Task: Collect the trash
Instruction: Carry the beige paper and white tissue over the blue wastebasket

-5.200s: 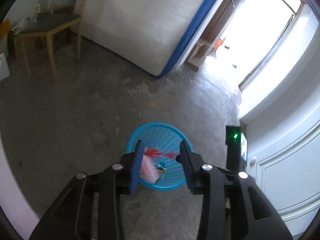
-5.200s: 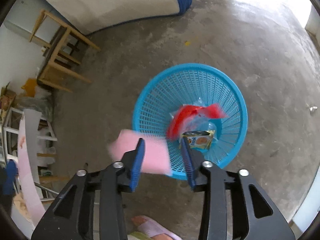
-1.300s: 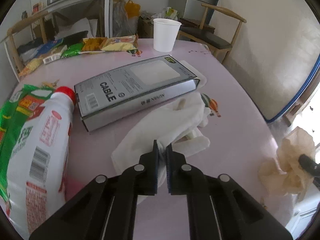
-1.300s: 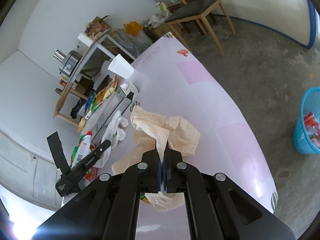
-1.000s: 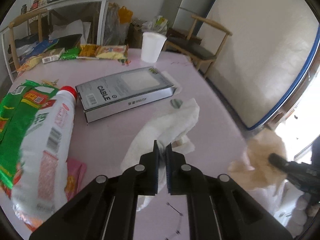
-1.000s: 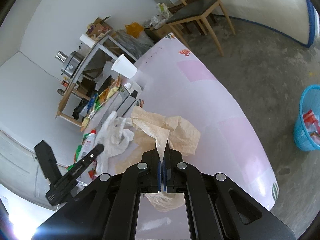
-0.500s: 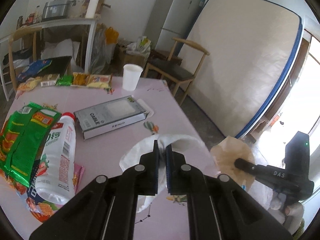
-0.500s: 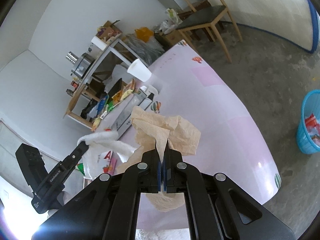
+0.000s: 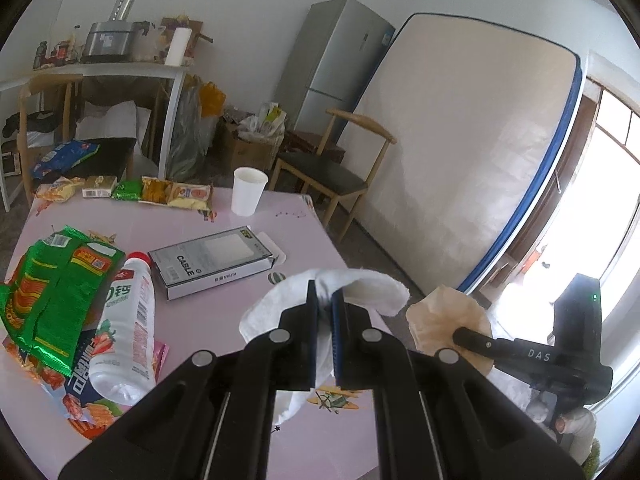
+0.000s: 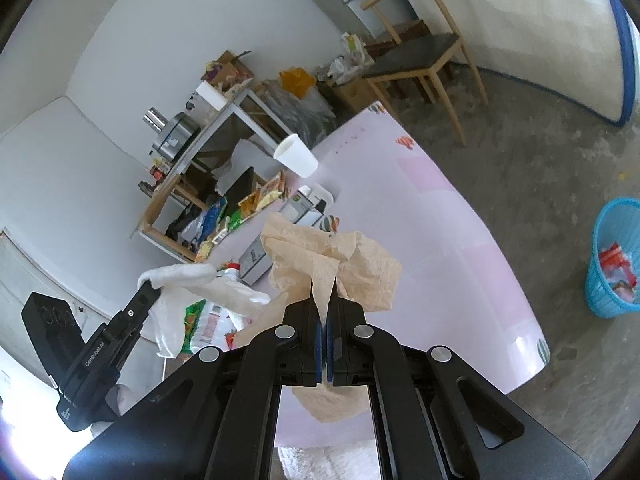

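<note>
My left gripper (image 9: 325, 300) is shut on a crumpled white tissue (image 9: 368, 286) that hangs clear above the pink table (image 9: 224, 312). My right gripper (image 10: 324, 292) is shut on a crumpled tan paper napkin (image 10: 360, 264), also lifted off the table. In the left wrist view the right gripper (image 9: 460, 334) shows at the right with the tan napkin (image 9: 440, 312). In the right wrist view the left gripper (image 10: 150, 286) shows at the left with the white tissue (image 10: 188, 274). A blue mesh trash basket (image 10: 604, 292) with wrappers inside stands on the floor at the far right.
On the table lie a grey "CABLE" box (image 9: 216, 264), a white bottle with a red cap (image 9: 128, 324), a green snack bag (image 9: 48, 288), a white paper cup (image 9: 248, 192) and several snack packets (image 9: 160, 192). A wooden chair (image 9: 332, 176), a fridge (image 9: 332, 68) and a leaning mattress (image 9: 460, 152) stand beyond.
Both grippers have risen and pulled back from the table with their papers. The white tissue has come fully off the tabletop, and the view has tilted up to show more of the room.
</note>
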